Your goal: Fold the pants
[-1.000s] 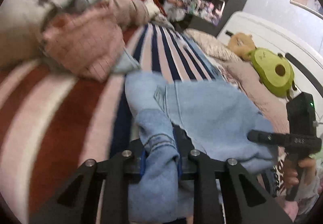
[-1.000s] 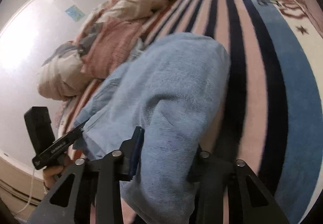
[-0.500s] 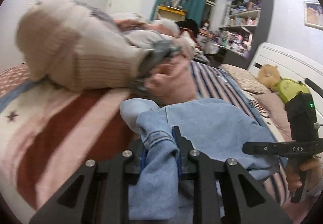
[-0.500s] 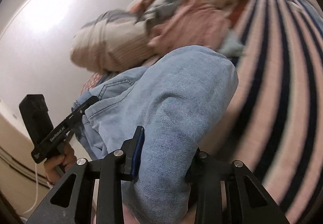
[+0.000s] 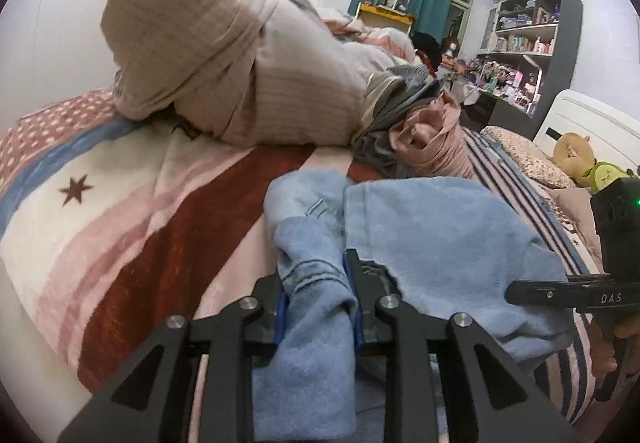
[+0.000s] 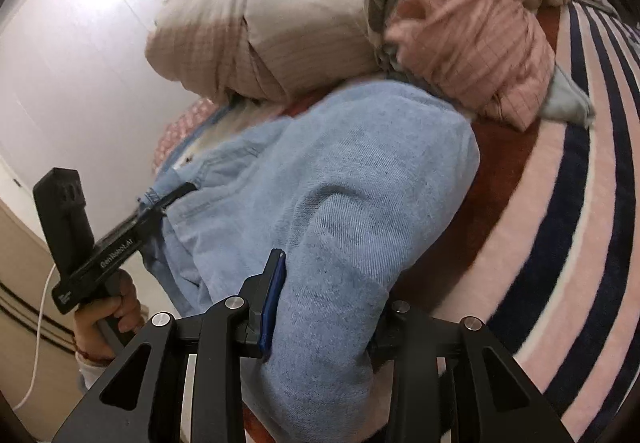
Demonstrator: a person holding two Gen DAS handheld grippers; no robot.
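Note:
The pants are light blue jeans (image 5: 436, 235), bunched and held up over a striped blanket (image 5: 132, 227) on a bed. My left gripper (image 5: 318, 283) is shut on a seamed fold of the denim near its waistband. My right gripper (image 6: 324, 307) is shut on a thick fold of the same jeans (image 6: 340, 179). The right gripper also shows at the right edge of the left wrist view (image 5: 516, 289), and the left gripper at the left of the right wrist view (image 6: 184, 189), both pinching the cloth.
A heap of beige, grey and pink clothes (image 5: 240, 55) lies on the bed just behind the jeans, also in the right wrist view (image 6: 460, 31). Pillows and plush toys (image 5: 576, 159) sit at the headboard. Shelves (image 5: 528, 39) stand at the far wall.
Both grippers have swung with the jeans toward the clothes heap end of the bed. The views tilted up from the blanket to the room. Both grips stayed shut on the denim.

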